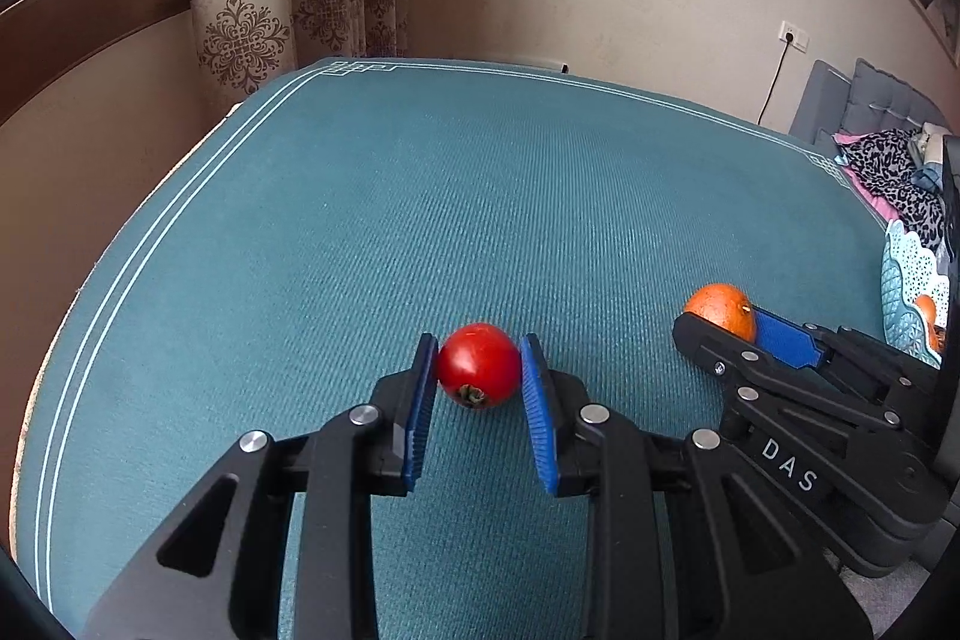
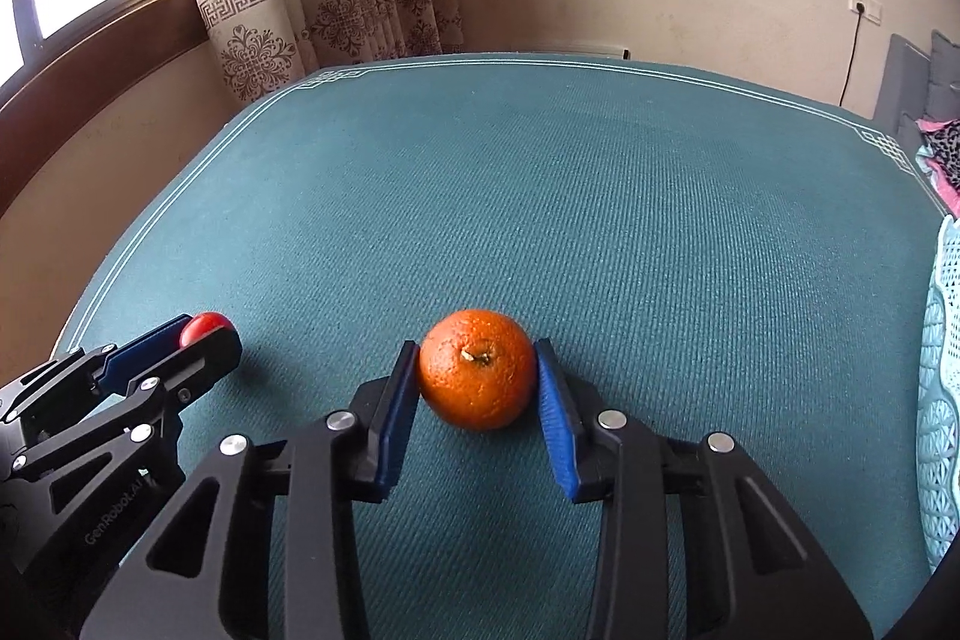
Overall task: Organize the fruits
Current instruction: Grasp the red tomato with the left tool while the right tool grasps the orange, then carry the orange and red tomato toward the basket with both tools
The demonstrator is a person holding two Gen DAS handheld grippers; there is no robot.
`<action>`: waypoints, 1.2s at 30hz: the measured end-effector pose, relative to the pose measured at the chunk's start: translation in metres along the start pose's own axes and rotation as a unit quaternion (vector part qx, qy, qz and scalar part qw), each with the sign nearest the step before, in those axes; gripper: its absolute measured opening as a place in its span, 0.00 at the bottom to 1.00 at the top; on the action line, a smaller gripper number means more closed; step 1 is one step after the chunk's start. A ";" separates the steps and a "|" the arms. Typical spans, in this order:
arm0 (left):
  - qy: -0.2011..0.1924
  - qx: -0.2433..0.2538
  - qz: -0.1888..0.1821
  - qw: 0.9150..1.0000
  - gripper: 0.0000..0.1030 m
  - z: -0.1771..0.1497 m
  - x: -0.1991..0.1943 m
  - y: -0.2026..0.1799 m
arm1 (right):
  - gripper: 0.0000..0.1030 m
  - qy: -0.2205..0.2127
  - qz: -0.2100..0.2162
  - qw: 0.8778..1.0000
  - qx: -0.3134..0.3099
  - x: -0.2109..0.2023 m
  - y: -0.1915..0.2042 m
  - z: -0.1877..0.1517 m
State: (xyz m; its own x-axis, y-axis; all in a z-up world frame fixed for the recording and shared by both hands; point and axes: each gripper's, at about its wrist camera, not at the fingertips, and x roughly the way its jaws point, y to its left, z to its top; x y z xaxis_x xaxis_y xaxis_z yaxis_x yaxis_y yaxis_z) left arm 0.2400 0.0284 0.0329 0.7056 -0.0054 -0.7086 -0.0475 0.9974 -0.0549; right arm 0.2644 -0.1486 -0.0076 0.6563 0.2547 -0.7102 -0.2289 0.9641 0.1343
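Left tool angled down, clamping tomato, right tool alongside, gripping orange

Red tomato: round, glossy, lying tipped on teal table, dried brown calyx facing camera at 6 o'clock; blue pads of left gripper press it at 9 and 3 o'clock. Orange: round, pitted peel, stem scar up and toward camera, resting on table, at 3 o'clock from tomato, near it; right gripper pads touch both sides.
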 end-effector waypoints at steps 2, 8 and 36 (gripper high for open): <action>-0.003 0.001 -0.001 1.000 0.28 0.001 0.000 0.001 | 0.37 -0.001 0.001 1.000 0.004 -0.004 -0.002 -0.003; -0.008 0.007 -0.005 1.000 0.28 0.000 -0.003 -0.002 | 0.37 -0.011 0.001 1.000 0.013 -0.019 -0.008 -0.008; -0.030 0.050 -0.032 0.998 0.28 -0.011 -0.026 -0.034 | 0.37 -0.075 -0.027 0.995 0.062 -0.097 -0.030 -0.023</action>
State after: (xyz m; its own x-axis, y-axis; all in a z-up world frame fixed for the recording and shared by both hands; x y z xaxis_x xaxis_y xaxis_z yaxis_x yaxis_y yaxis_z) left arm 0.2154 -0.0065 0.0455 0.7463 -0.0689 -0.6620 0.0681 0.9973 -0.0271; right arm 0.1909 -0.2043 0.0414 0.7679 0.2010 -0.6082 -0.1061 0.9763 0.1888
